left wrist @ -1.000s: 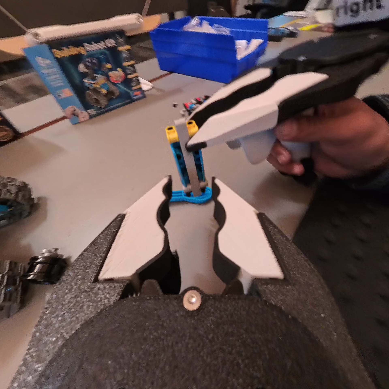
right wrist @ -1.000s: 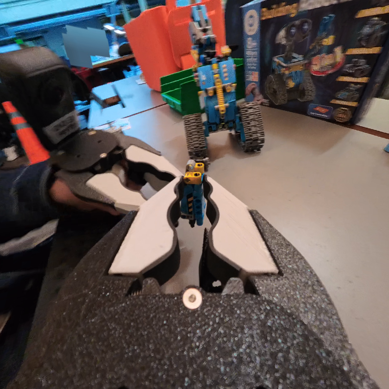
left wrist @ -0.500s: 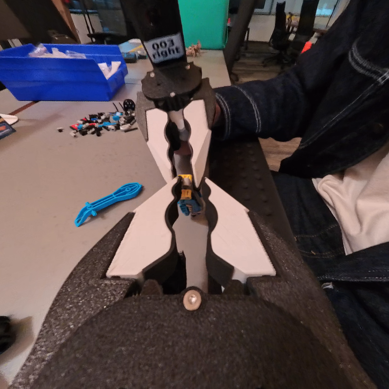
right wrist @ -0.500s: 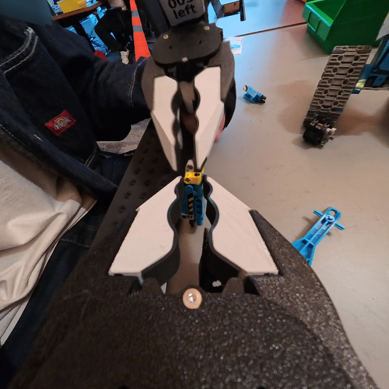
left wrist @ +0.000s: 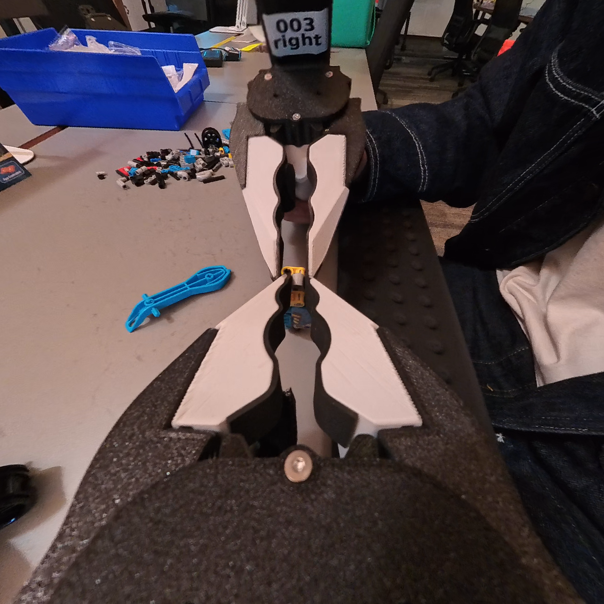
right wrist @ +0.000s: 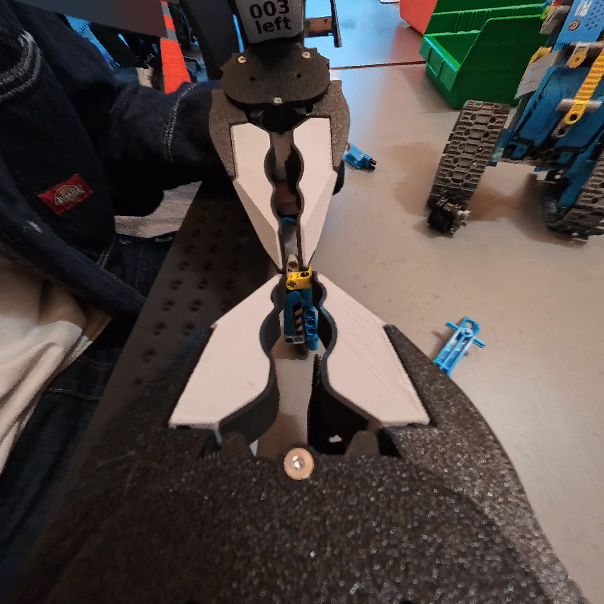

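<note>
My two grippers meet tip to tip above the table's front edge. My right gripper (right wrist: 297, 277) is shut on a small brick assembly: blue beams (right wrist: 300, 318) topped by a yellow connector (right wrist: 298, 279). A grey beam end (right wrist: 292, 260) sticks out past the connector. My left gripper (right wrist: 294, 266) is pinched on that end. In the left wrist view my left gripper (left wrist: 295, 279) closes around the grey and yellow top (left wrist: 296, 281) of the assembly. The right gripper (left wrist: 294, 269) faces it, and the blue beams (left wrist: 295, 319) hang below.
A blue wrench-like tool (left wrist: 178, 295) lies on the grey table, also in the right wrist view (right wrist: 459, 346). A pile of loose parts (left wrist: 173, 166) and a blue bin (left wrist: 98, 88) sit farther back. A tracked blue robot model (right wrist: 539, 130), a green bin (right wrist: 464, 52) and a black perforated mat (left wrist: 392, 277) are nearby. Only a small space, under 4 cm, lies between the two pairs of fingers. The tracked blue robot model (right wrist: 539, 130) is about 25 cm from both grippers' fingertips.
Both grippers have swung round to face each other near the table's front edge. My left gripper, open a second ago, has closed on the grey end of the assembly that the right gripper holds.
</note>
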Demonstrator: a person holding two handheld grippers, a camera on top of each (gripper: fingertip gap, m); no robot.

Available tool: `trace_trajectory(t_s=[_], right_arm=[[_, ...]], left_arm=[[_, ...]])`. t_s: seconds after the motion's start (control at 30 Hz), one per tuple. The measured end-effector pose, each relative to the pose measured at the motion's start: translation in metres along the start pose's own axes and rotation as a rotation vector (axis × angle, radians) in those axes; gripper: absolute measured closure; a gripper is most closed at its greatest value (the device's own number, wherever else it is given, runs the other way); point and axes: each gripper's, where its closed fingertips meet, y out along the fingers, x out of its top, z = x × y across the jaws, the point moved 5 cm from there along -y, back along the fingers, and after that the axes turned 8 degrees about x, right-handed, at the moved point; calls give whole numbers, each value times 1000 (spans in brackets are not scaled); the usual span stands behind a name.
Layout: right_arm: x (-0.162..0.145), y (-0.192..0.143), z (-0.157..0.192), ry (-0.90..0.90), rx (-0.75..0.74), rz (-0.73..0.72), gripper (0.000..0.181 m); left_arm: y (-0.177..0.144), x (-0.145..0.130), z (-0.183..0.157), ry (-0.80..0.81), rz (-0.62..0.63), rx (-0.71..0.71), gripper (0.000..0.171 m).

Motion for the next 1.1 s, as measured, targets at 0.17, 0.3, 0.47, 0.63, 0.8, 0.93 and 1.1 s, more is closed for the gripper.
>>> trace_trajectory(t_s=[0.17,0.3,0.47,0.63,0.8,0.93,1.1], right_arm=[[1,0,5,-12,50,-32,169],[1,-2,4,18,78,-54,169],[-1,0,4,30,76,-35,169],[-3,4,4,9,30,-9,168],[-3,3,4,-11,21,20,169],[2,-2,6,6,47,-26,169],[0,-3,6,18,60,-18,170]], left_arm=[[-3,-1,-4,19,-14,-21,165],[-5,-1,-5,9,-19,-36,165],[-4,-4,-5,6,-1,-38,165],[-2,-6,-4,0,22,-33,166],[-1,-7,-5,7,24,-33,165],[-3,-5,-6,19,-9,-37,165],[-3,-6,-7,28,-4,-40,165]])
